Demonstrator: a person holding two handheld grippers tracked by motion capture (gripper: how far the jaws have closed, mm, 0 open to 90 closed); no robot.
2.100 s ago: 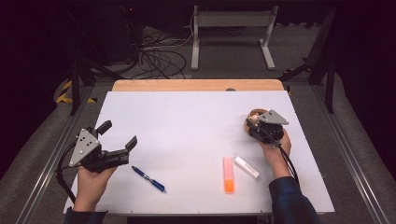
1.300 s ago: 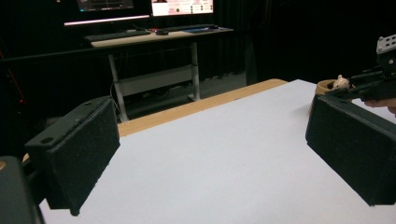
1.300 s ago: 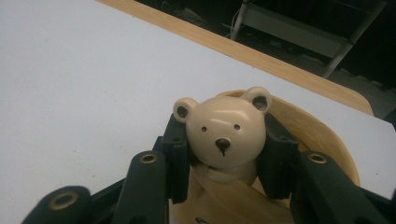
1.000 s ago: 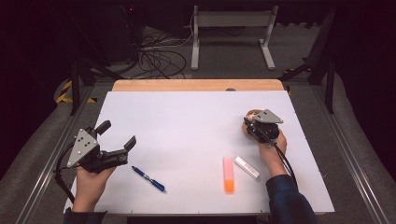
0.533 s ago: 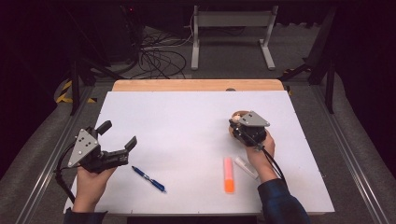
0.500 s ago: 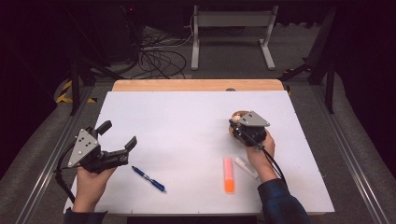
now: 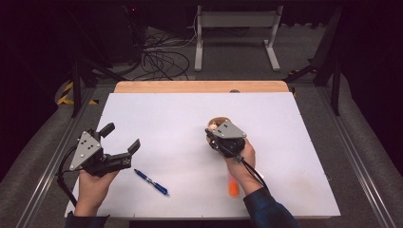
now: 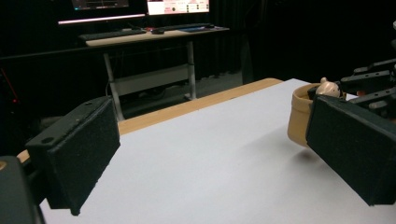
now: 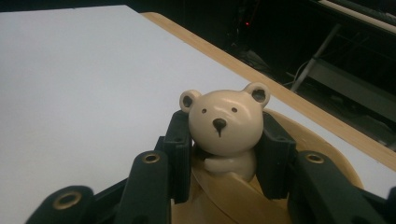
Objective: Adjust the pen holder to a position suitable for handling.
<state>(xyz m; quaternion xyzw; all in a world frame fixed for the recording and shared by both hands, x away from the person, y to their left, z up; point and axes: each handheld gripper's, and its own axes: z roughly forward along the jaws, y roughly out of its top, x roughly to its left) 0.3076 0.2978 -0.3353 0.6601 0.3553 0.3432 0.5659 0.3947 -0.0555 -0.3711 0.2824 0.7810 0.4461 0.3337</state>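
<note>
White tabletop runs under both hands, its wooden back edge meeting a dark room of stands and cables. At the right gripper (image 9: 224,154) the jaws are nearly closed, clamped on either side of a cream bear figure (image 9: 225,128) that stands at the rim of a tan cup (image 9: 327,154); the bear's head rises just above the pads. From the high view this gripper (image 7: 219,137) and the cup (image 7: 217,122) now sit near the table's middle, having travelled from about three o'clock on the board toward the centre over the last two seconds, so the cup is being carried leftward by its bear, apparently toward the other hand.

Behind the right wrist, at six o'clock from the gripper, an orange marker (image 7: 232,188) pokes out past the forearm, which now covers ground that was bare earlier. The left gripper (image 7: 122,148) has not moved: it waits at roughly nine o'clock, jaws spread wide and holding nothing, with a blue pen (image 7: 150,181) lying just beside it at five o'clock.
</note>
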